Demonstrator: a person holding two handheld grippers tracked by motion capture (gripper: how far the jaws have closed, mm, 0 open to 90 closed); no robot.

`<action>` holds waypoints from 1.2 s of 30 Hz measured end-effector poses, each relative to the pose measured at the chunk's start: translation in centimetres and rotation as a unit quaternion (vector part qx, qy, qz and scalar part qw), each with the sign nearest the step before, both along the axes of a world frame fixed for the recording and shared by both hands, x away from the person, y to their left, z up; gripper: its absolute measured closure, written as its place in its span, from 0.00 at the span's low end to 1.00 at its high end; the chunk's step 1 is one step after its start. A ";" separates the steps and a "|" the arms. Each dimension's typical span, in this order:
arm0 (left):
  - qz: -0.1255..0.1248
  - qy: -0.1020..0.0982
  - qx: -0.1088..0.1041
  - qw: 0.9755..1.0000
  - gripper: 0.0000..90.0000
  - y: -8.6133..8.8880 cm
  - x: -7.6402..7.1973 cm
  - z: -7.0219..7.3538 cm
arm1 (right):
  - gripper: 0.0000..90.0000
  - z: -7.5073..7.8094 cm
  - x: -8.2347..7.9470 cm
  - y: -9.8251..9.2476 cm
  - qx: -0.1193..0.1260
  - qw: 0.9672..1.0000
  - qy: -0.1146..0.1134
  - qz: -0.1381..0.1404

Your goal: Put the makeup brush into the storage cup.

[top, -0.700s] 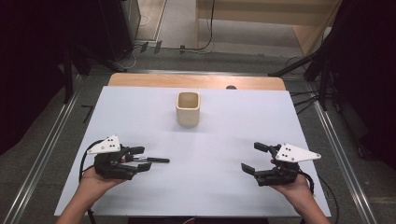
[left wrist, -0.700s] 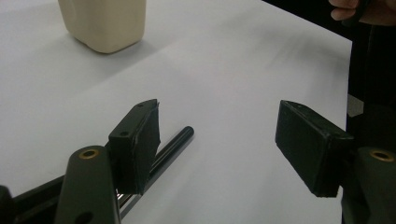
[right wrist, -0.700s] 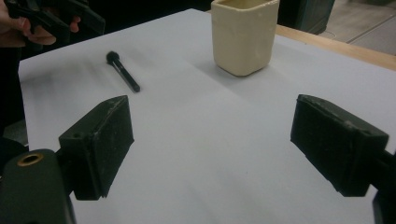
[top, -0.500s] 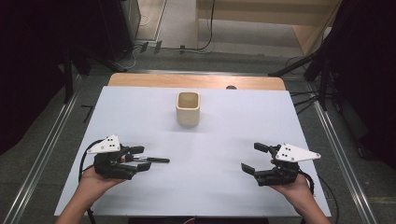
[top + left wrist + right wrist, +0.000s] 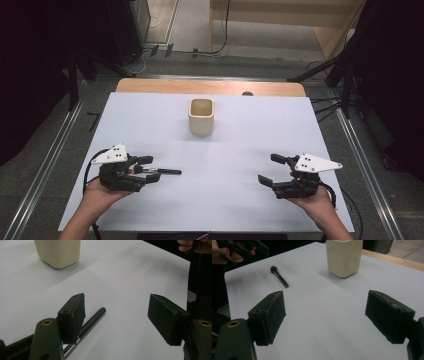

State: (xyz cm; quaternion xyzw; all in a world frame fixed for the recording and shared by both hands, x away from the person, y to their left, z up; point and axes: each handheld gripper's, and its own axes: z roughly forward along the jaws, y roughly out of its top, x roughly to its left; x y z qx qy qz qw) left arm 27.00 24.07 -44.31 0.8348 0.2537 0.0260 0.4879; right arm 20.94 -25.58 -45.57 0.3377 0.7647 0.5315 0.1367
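A black pen [image 5: 166,171] lies flat on the white table [image 5: 225,150] at the front left. My left gripper [image 5: 149,169] rests on the table with its jaws open on either side of the pen's near end. In the left gripper view the pen [image 5: 93,319] runs along the inner side of the left pad [image 5: 75,315], and the right pad [image 5: 165,317] stands well clear of it. My right gripper [image 5: 269,169] rests open at the front right with nothing between its jaws. A cream square cup [image 5: 201,116] stands upright at the middle back.
A wooden strip [image 5: 210,87] borders the table's far edge. From the right gripper [image 5: 324,305] the cup [image 5: 344,256] stands ahead and the pen [image 5: 279,277] lies to the left, near the other hand [image 5: 227,252]. Metal rails run along both sides of the table.
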 end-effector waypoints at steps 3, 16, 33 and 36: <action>0.000 0.000 -0.001 1.000 0.34 -0.1 -0.1 0.0 | 0.20 0.0 0.0 -0.1 -0.002 1.000 -0.003 -0.004; 0.000 0.001 0.001 1.000 0.34 -0.1 0.0 0.1 | 0.23 0.0 0.1 -0.2 -0.004 1.000 -0.002 0.001; 0.003 0.000 0.002 1.000 0.33 0.0 0.0 0.1 | 0.23 -0.2 0.1 0.0 -0.015 1.000 0.001 0.006; 0.003 0.000 0.004 1.000 0.33 0.0 0.0 0.1 | 0.23 -0.2 0.1 0.0 -0.016 1.000 0.002 0.006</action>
